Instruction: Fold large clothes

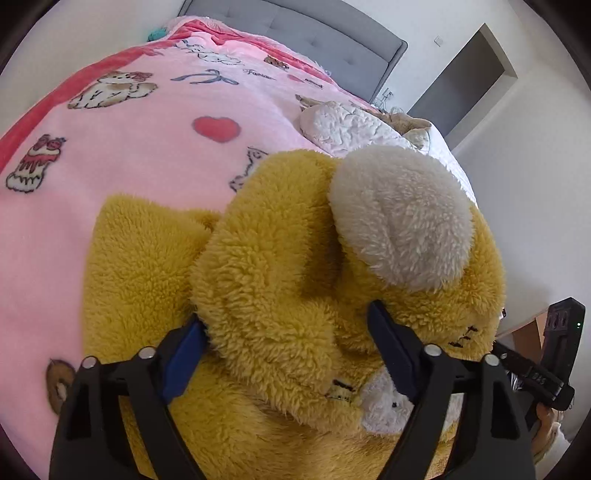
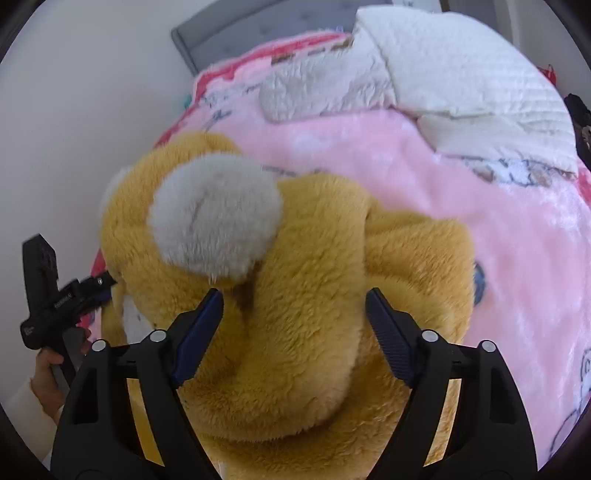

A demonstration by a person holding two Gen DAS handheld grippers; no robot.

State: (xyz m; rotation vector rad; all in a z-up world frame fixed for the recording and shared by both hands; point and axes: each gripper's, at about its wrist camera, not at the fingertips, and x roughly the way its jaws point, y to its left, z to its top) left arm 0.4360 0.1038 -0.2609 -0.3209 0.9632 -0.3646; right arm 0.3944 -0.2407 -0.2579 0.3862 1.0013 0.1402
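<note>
A mustard-yellow fluffy garment point(image 1: 266, 266) with a white round ear patch point(image 1: 402, 214) lies bunched on the pink blanket point(image 1: 129, 155). My left gripper point(image 1: 288, 325) is open, its blue fingers point(image 1: 184, 362) on either side of a thick fold of the fleece. In the right wrist view the same garment point(image 2: 303, 332) with its white patch point(image 2: 214, 218) fills the middle, and my right gripper point(image 2: 295, 314) is open with the fleece between its fingers point(image 2: 391, 339). Each gripper shows at the edge of the other's view.
The pink cartoon-print blanket point(image 2: 498, 229) covers a bed with a grey headboard point(image 1: 314, 33). A white quilted garment or cover point(image 2: 461, 85) lies at the bed's far side. A white wall and a dark doorway point(image 1: 465, 77) stand beyond.
</note>
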